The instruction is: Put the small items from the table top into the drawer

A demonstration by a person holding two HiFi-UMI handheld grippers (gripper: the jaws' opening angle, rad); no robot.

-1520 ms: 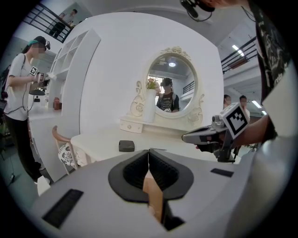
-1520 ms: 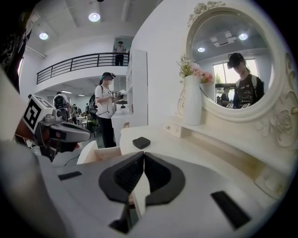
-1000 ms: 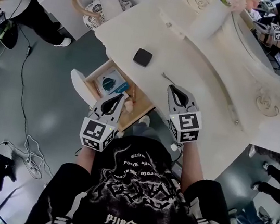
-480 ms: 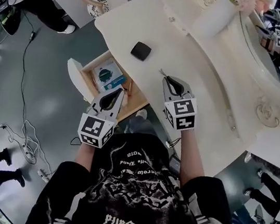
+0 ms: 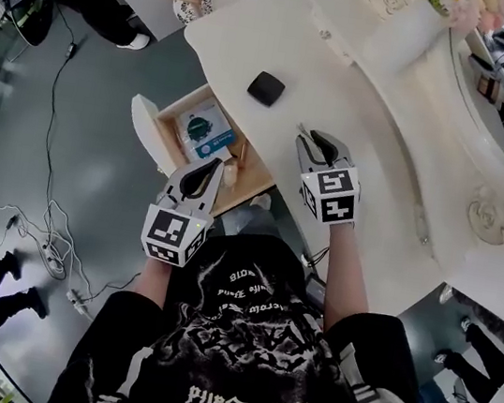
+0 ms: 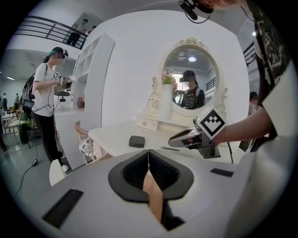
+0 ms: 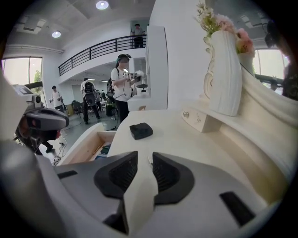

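Two tongs are out in front of the person. The left tongs (image 5: pixel 211 165) hang over the open drawer (image 5: pixel 181 99) at the bench's near left edge. Their jaws are clenched, pad against pad, with nothing showing between them. The right tongs (image 5: pixel 311 139) are low over the cream bench (image 5: pixel 373 158) with their jaws released and a narrow gap between them. A slim metal piece (image 7: pixel 149 160) lies on the bench top and shows in that gap, with neither jaw visibly pressing on it. A small black box (image 5: pixel 266 87) sits on the bench farther off and to the left of the right tongs, well apart from them and close to the edge above the drawer. Inside the drawer lies a flat pack with a teal round face (image 5: pixel 201 130). At the far right of the bench stand a white vase of flowers (image 7: pixel 225 74) and an oval mirror (image 6: pixel 193 76).
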